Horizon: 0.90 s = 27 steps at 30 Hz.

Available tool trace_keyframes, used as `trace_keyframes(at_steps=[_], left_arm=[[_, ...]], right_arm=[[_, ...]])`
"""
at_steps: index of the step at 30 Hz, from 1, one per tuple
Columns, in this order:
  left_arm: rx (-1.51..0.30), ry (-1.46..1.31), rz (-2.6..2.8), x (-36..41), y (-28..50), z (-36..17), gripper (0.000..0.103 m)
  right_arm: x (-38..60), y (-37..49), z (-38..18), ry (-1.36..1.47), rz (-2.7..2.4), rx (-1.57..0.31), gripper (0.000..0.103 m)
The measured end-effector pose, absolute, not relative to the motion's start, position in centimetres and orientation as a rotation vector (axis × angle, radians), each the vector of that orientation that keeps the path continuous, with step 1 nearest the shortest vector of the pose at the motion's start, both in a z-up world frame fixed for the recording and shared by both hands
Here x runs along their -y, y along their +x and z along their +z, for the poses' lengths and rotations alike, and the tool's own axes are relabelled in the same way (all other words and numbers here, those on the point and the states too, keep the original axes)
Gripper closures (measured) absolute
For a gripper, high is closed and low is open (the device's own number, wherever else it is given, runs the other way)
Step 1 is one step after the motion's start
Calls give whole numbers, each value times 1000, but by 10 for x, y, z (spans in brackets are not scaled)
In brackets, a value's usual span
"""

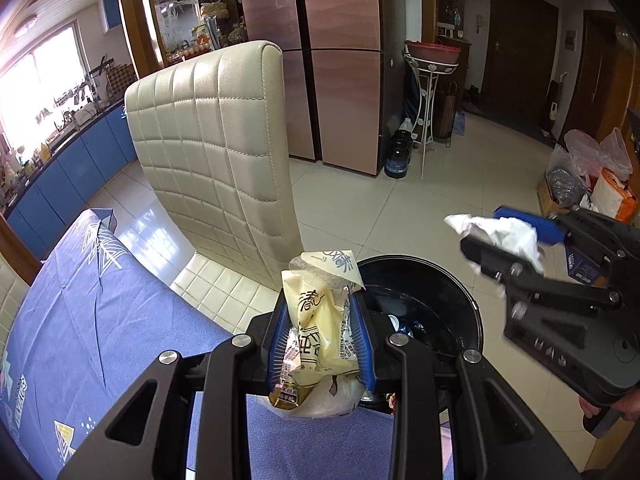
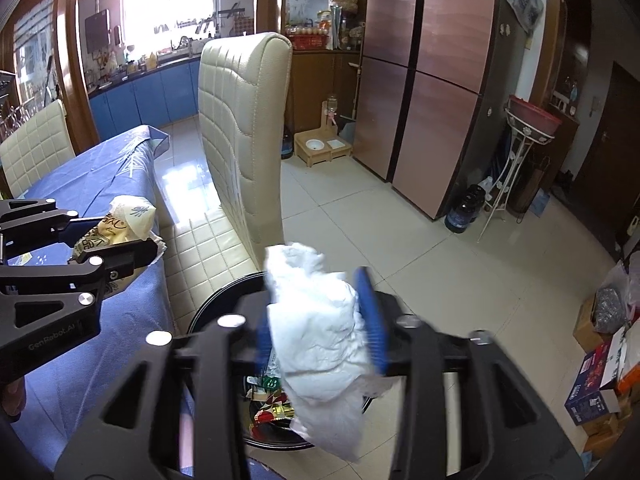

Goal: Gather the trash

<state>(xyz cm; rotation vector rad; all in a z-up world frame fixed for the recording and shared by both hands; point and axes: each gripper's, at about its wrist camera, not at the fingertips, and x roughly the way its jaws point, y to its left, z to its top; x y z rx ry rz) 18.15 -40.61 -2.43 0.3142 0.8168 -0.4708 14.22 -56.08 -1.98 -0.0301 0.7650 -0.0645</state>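
My left gripper is shut on a cream-yellow snack wrapper with dark printed characters, held at the edge of the blue-clothed table beside the black round trash bin. My right gripper is shut on a crumpled white tissue, held above the bin, which holds colourful wrappers. The right gripper with the tissue shows at the right of the left wrist view. The left gripper with the wrapper shows at the left of the right wrist view.
A cream quilted chair stands next to the table, just behind the bin. A second cream chair is at the table's far side. A fridge, a white plant stand, dark bottles and boxes with bags line the tiled floor.
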Motion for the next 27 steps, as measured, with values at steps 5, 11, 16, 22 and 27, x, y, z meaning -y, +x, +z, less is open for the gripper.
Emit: trace_keyframes(at_steps=[5, 11, 16, 22, 27], left_arm=[[-822, 310, -469, 405, 185, -24, 74], [-828, 309, -486, 409, 187, -25, 73], [-841, 309, -517, 421, 189, -28, 72], [-848, 298, -532, 435, 191, -30, 48], [-836, 273, -512, 434, 194, -27, 23]], right_arm=[[560, 141, -15, -76, -106, -722, 27], [566, 141, -18, -76, -151, -733, 21], [576, 140, -22, -81, -223, -763, 21], [589, 135, -27, -74, -266, -782, 21], [594, 134, -30, -54, -267, -794, 21]])
